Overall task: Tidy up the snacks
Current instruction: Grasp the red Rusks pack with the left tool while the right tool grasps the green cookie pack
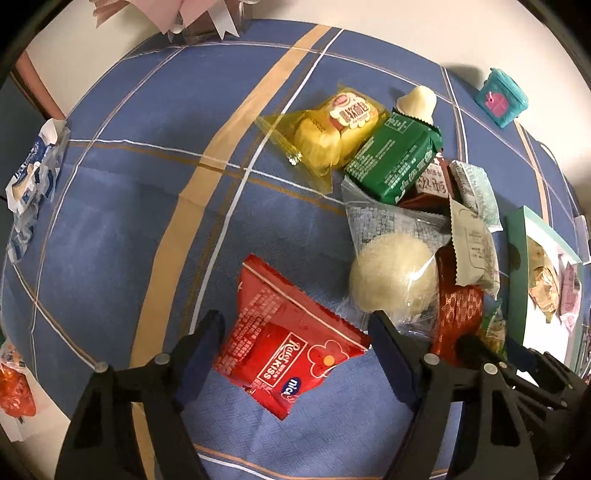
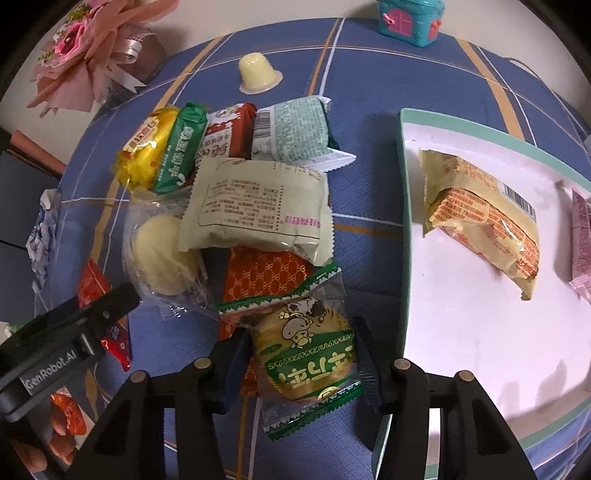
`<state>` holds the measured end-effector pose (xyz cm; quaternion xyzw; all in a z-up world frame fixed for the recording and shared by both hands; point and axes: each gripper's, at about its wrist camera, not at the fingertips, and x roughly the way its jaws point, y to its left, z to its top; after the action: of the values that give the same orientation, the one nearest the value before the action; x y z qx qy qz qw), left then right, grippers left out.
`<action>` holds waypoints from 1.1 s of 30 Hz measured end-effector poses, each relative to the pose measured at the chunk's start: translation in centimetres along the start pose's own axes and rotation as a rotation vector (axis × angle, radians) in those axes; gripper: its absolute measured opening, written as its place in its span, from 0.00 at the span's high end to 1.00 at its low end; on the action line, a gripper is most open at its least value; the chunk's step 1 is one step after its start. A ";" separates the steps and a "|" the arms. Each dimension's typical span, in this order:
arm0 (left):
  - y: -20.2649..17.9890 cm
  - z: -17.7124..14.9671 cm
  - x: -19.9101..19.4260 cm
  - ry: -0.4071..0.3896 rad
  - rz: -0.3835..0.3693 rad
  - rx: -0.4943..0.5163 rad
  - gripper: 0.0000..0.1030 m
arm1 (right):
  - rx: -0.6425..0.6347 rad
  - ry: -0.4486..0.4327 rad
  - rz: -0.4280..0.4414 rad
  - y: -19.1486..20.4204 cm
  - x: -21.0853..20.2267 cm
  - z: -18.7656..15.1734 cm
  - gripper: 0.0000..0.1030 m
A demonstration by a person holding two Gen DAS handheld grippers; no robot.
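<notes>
A red Rose Kiss packet [image 1: 295, 347] lies flat on the blue checked cloth between the fingers of my left gripper [image 1: 295, 328]. Its right corner reaches the right finger and a narrow gap shows at the left finger, so the gripper is open. My right gripper [image 2: 301, 328] points down over a green packet with a mushroom cartoon [image 2: 308, 354]. Both pads touch that packet's sides, so the gripper is shut on it. To the right stands a teal-rimmed white box [image 2: 402, 221], which holds a yellow-orange packet [image 2: 480, 221] and a pink packet [image 2: 581, 236].
A snack pile lies beyond the grippers: a yellow bread packet [image 1: 332, 129], a green packet [image 1: 395, 158], a round white cake in clear wrap [image 1: 391, 277], a pale packet [image 2: 255, 206] and an orange patterned packet [image 2: 266, 273]. Further back are a jelly cup [image 2: 256, 72], a teal toy house [image 2: 410, 18] and a pink bouquet [image 2: 85, 44].
</notes>
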<state>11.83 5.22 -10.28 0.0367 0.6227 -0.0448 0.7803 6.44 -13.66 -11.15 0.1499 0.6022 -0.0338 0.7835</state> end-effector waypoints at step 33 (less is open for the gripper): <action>-0.9 0.3 1.5 0.001 -0.009 -0.020 0.40 | 0.013 0.020 -0.006 0.8 -0.2 -1.0 0.47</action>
<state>12.35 4.31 -11.71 0.0260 0.6238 -0.0422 0.7800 5.64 -12.63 -11.08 0.1535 0.6103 -0.0387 0.7762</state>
